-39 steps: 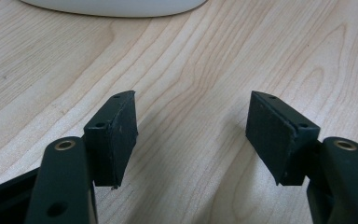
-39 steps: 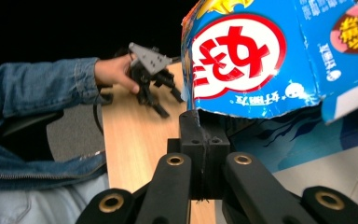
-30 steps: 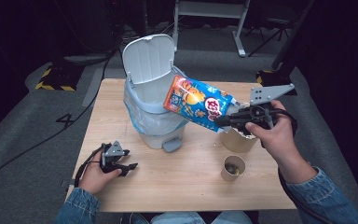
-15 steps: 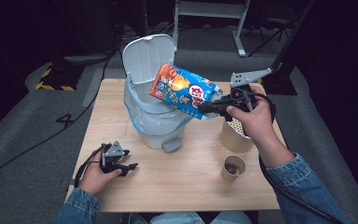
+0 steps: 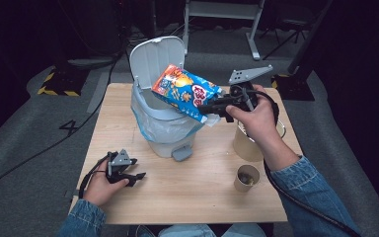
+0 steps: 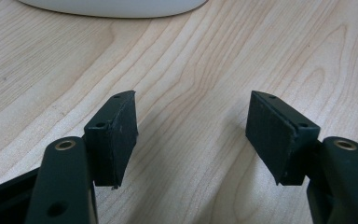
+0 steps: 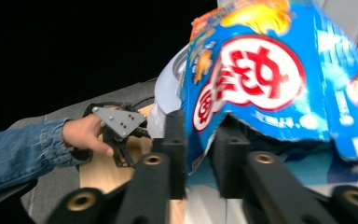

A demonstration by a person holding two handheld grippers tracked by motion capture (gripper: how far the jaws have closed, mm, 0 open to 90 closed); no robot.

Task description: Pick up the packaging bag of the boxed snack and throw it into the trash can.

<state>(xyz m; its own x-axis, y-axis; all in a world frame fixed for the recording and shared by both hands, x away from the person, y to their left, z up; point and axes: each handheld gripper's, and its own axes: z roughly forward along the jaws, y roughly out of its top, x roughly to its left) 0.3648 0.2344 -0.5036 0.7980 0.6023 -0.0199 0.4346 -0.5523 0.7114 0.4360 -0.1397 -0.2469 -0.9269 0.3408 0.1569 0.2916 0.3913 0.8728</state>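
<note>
The right gripper (image 5: 203, 108) holds the chip bag (image 5: 186, 91) by one edge, over the open bin (image 5: 164, 121). Its jaws have just been opening a little, with the bag's edge between them, so the hold looks loose. The bag sits tilted across the rim, not inside. If it drops now, it may land on the rim and slide onto the table (image 5: 197, 190), or bump the big cup (image 5: 246, 145) close by. The left gripper (image 5: 128, 173) rests wide open on the table, holding nothing.
</note>
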